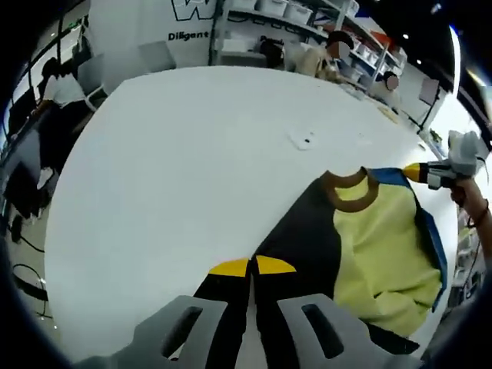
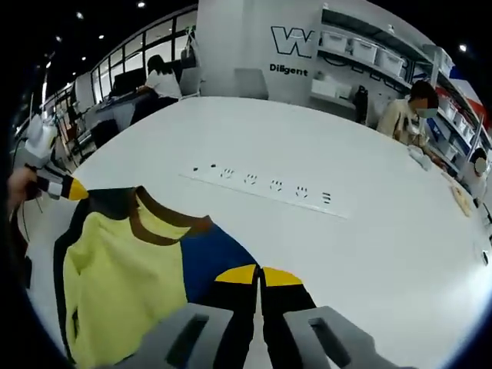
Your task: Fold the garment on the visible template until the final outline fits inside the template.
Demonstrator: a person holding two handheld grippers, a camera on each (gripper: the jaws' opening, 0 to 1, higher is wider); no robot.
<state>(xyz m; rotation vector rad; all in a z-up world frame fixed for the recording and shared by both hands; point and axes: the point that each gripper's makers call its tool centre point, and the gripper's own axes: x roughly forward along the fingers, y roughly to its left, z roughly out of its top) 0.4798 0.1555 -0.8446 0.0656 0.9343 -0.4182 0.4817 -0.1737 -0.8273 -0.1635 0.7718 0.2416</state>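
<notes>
Now garment [image 1: 369, 254] pinched by both fingers (jaws closed), on table [image 1: 192, 169]

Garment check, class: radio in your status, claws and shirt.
Left claw shut on the garment, right claw shut on it too. Garment spread on white table, brown collar showing, not yet folded. Power strip beyond it, apart.

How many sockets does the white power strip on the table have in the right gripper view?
5 socket groups on the power strip, in one row running from left of the strip to its right end, beyond the garment. A small dark mark sits at the left end; finer detail is unclear.
</notes>
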